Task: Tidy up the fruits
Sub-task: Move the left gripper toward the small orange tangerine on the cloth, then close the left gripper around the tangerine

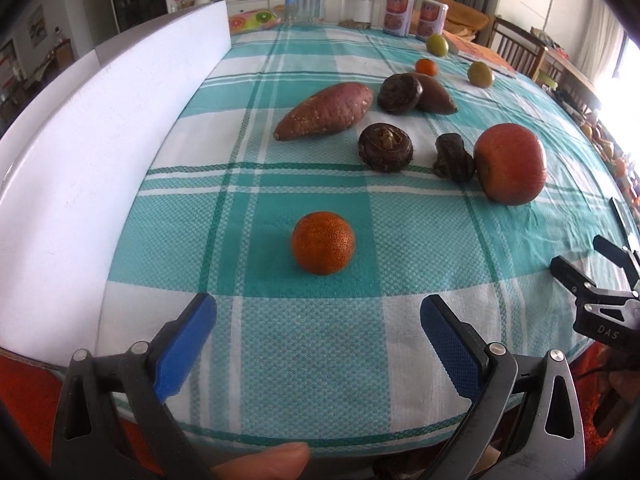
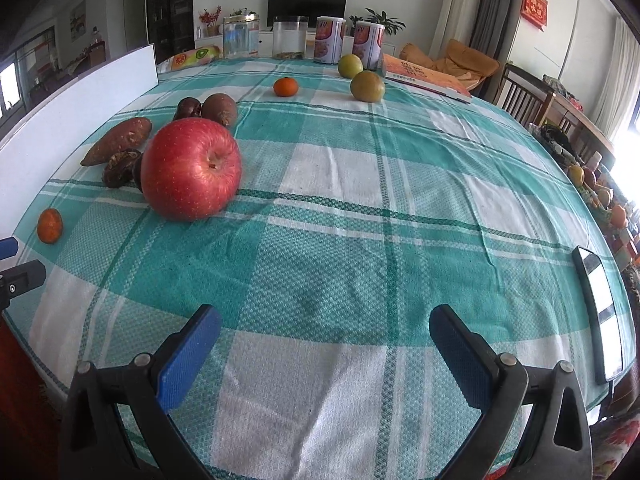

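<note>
My left gripper (image 1: 318,312) is open and empty, just short of a small orange (image 1: 323,242) that lies straight ahead on the teal checked tablecloth (image 1: 280,340). Beyond it lie a sweet potato (image 1: 326,111), dark water chestnuts (image 1: 385,147) and a red apple (image 1: 510,163). My right gripper (image 2: 325,322) is open and empty over bare cloth, with the red apple (image 2: 191,168) ahead to its left. A second small orange (image 2: 285,86) and two green fruits (image 2: 367,86) lie farther back. The right gripper also shows in the left wrist view (image 1: 588,268).
A white board (image 1: 120,152) stands along the table's left side. Jars (image 2: 290,38), two cans (image 2: 330,40) and an orange book (image 2: 424,74) line the far edge. A phone (image 2: 598,312) lies at the right edge. Chairs stand to the right.
</note>
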Demonstrator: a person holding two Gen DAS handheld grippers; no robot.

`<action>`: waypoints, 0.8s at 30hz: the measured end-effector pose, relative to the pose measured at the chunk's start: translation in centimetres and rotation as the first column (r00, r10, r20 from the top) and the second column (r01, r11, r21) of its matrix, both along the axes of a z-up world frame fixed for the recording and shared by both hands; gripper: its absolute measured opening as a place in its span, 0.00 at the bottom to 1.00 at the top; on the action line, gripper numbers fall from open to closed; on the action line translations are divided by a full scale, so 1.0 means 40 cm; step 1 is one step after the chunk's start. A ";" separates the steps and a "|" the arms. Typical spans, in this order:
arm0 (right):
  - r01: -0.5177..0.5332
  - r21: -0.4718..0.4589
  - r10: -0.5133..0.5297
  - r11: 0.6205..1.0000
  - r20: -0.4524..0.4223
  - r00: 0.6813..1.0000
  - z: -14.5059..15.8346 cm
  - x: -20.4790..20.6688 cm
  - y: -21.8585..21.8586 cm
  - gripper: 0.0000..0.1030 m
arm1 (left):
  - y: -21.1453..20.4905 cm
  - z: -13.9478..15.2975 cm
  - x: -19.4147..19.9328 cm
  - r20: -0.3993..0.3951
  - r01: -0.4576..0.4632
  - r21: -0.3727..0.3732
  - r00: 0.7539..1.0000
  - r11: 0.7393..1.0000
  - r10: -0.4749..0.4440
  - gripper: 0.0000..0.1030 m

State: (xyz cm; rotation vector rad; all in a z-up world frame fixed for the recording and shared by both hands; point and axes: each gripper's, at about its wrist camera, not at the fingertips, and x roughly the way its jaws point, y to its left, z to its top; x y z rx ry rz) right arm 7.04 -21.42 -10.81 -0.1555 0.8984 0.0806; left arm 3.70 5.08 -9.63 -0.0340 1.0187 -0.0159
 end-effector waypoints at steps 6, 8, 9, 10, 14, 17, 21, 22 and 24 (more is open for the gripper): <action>0.008 0.091 -0.007 0.996 -0.009 1.000 -0.012 0.006 -0.024 1.00 | 0.008 -0.019 -0.002 -0.002 -0.009 0.020 1.000 1.000 0.009 1.00; 0.005 0.077 -0.005 0.997 0.000 1.000 -0.011 0.003 -0.018 1.00 | 0.009 -0.019 -0.004 0.004 -0.016 0.019 1.000 1.000 0.016 1.00; 0.010 0.082 -0.011 0.997 0.002 1.000 -0.011 0.002 -0.019 1.00 | 0.009 -0.020 -0.002 0.008 -0.017 0.022 1.000 1.000 0.016 1.00; 0.012 0.078 -0.012 0.997 0.005 1.000 -0.011 0.001 -0.017 1.00 | 0.009 -0.019 -0.002 0.010 -0.017 0.023 1.000 1.000 0.017 1.00; 0.016 0.081 -0.017 0.997 0.010 1.000 -0.011 -0.001 -0.016 1.00 | 0.016 -0.020 -0.005 0.019 -0.026 0.032 1.000 0.999 0.025 1.00; 0.015 0.082 -0.017 0.997 0.016 1.000 -0.011 -0.003 -0.017 1.00 | 0.021 -0.020 -0.005 0.034 -0.014 0.027 0.999 1.000 0.013 1.00; 0.015 0.082 -0.016 0.997 0.021 1.000 -0.011 -0.005 -0.018 1.00 | 0.024 -0.017 0.002 0.021 -0.007 0.025 1.000 1.000 0.006 1.00; 0.014 0.082 -0.016 0.997 0.021 1.000 -0.011 -0.006 -0.018 1.00 | 0.024 -0.013 0.013 0.001 -0.002 0.019 1.000 1.000 0.002 0.99; 0.014 0.082 -0.016 0.997 0.023 1.000 -0.011 -0.006 -0.018 1.00 | 0.035 0.002 0.029 -0.001 0.009 -0.045 1.000 0.999 -0.009 0.98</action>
